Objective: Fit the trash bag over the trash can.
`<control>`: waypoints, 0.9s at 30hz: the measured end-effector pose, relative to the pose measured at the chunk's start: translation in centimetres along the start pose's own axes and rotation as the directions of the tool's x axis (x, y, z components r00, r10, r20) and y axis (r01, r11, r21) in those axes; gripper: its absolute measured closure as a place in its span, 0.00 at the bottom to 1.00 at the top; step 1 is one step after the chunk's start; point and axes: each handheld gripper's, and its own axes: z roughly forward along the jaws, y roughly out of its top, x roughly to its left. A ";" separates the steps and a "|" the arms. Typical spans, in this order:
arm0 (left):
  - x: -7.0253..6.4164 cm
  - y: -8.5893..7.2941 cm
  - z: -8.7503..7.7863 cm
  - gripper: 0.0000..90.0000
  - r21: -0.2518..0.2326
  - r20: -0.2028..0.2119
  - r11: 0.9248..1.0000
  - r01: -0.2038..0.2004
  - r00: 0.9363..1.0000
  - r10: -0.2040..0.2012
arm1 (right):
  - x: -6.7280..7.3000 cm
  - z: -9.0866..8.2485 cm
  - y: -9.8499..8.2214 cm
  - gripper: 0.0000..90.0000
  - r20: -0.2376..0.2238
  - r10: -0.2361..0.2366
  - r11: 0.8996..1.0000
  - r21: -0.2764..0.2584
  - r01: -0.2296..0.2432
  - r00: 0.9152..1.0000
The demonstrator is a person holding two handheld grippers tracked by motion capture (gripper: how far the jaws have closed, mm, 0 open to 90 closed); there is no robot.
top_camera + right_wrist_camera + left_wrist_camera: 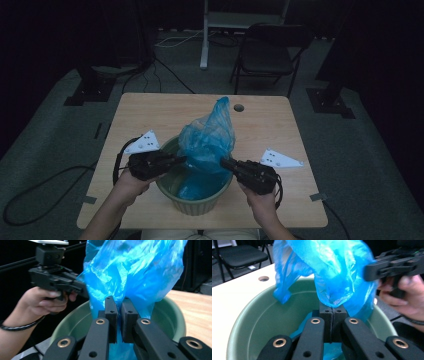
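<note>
Over the green bowl (194,200) on the table (150,112), my left tongs (332,311) and right tongs (119,305) are each clamped on the blue plastic bag (210,137). Its thin film could tear or slip free, I judge, if I pull the two sides apart unevenly.

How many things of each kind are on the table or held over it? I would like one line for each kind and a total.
Blue plastic bag: 1
Green bowl: 1
Grippers: 2, left gripper and right gripper, both shut on the bag
Total: 4
</note>
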 end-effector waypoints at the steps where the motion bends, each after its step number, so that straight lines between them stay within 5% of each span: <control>1: -0.1 -0.1 -0.1 1.00 0.001 0.009 1.000 -0.003 1.000 0.003 | 0.2 -0.4 -0.2 0.95 -0.003 0.004 1.000 0.001 -0.004 1.000; 8: -0.7 -0.4 -0.3 1.00 0.007 -0.007 1.000 -0.026 1.000 0.026 | 1.0 -2.8 -2.8 0.97 0.004 0.056 0.998 0.033 -0.056 0.998; 16: -0.2 -1.1 -0.6 1.00 -0.007 0.013 1.000 -0.004 1.000 0.004 | -0.4 -4.7 -5.1 1.00 0.071 0.136 0.989 0.055 -0.140 0.988; 20: -0.2 -1.1 -0.3 1.00 0.002 0.012 1.000 -0.002 1.000 0.002 | -2.0 -4.8 -4.4 1.00 0.131 0.144 0.988 0.032 -0.149 0.981; 22: -0.2 -1.1 -0.1 1.00 0.004 0.009 1.000 -0.003 1.000 0.003 | -4.0 -4.5 -2.3 1.00 0.161 0.158 0.987 -0.017 -0.158 0.974; 27: 0.0 -1.0 -0.3 1.00 -0.007 0.024 1.000 0.003 1.000 -0.003 | -4.2 -3.3 1.6 0.95 0.122 0.110 0.994 -0.030 -0.107 0.986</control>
